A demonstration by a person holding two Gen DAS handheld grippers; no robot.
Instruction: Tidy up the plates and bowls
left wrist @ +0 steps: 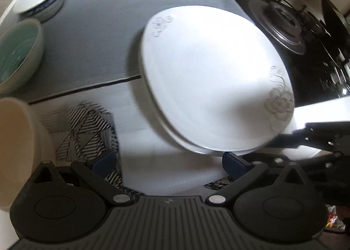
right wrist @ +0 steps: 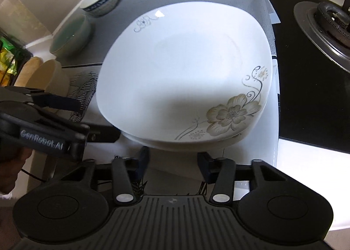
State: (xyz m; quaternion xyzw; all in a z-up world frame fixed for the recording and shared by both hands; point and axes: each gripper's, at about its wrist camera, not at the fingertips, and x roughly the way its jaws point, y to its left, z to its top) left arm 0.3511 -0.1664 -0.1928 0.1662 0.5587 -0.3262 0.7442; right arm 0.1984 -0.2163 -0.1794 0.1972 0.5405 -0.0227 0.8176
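Plates [right wrist: 183, 70]: stacked, just ahead of both tongs | left tongs [left wrist: 168, 162]: wide, empty | right tongs [right wrist: 174, 162]: parted, empty

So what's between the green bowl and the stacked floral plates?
Only bare grey mat between the green bowl and the stacked floral plates; nothing stands there. Clearest in the right wrist view.

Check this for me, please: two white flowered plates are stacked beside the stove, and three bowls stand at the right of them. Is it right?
Not quite. The bowls stand at the left of the plates, not the right: the blue-patterned bowl, the green bowl and the cream bowl. The stove is on the right. The right wrist view shows this.
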